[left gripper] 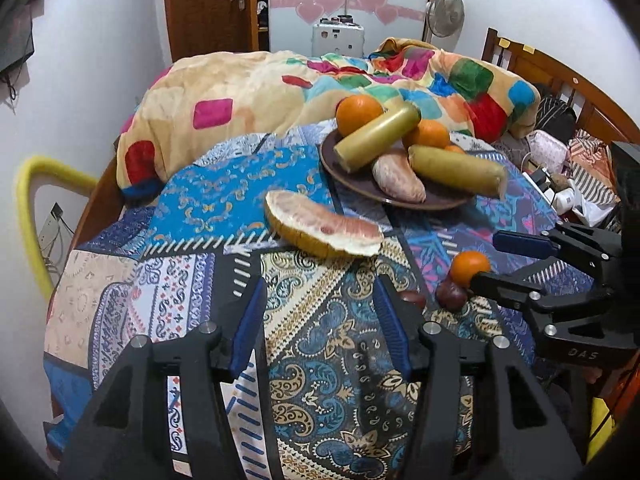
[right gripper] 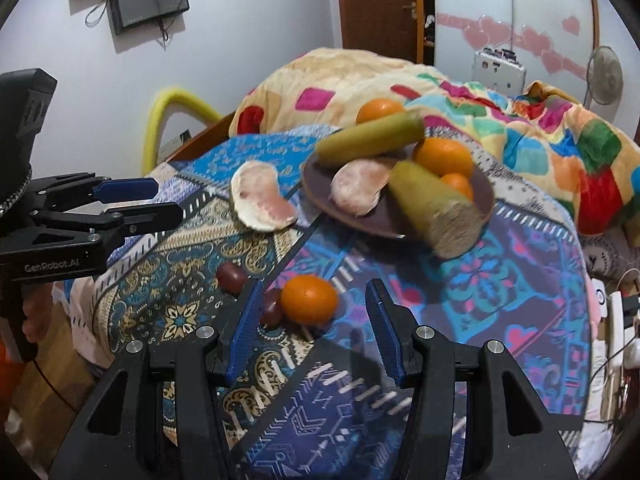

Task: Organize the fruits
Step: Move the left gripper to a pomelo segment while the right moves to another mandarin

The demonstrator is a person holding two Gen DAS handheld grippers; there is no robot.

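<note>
A brown plate [left gripper: 354,184] [right gripper: 380,218] on the patterned bedspread holds oranges [left gripper: 359,114] [right gripper: 443,157], two yellow-green stalk pieces [left gripper: 378,136] [right gripper: 370,140] and a peeled pomelo segment [left gripper: 398,178] [right gripper: 358,192]. A pomelo rind slice [left gripper: 320,228] [right gripper: 260,200] lies in front of the plate. A loose orange [left gripper: 470,267] [right gripper: 309,299] and two dark red fruits [left gripper: 450,295] [right gripper: 231,277] lie nearer. My right gripper [right gripper: 314,286] [left gripper: 486,260] is open, its fingertips on either side of the loose orange without pressing it. My left gripper [left gripper: 320,312] [right gripper: 168,202] is open and empty over the bedspread.
A colourful blanket [left gripper: 248,96] is heaped behind the plate. The wooden headboard [left gripper: 560,68], bags and chargers [left gripper: 560,196] crowd the right side. A yellow padded tube [left gripper: 28,216] and the wall stand at the left bed edge. A fan [left gripper: 445,12] stands behind.
</note>
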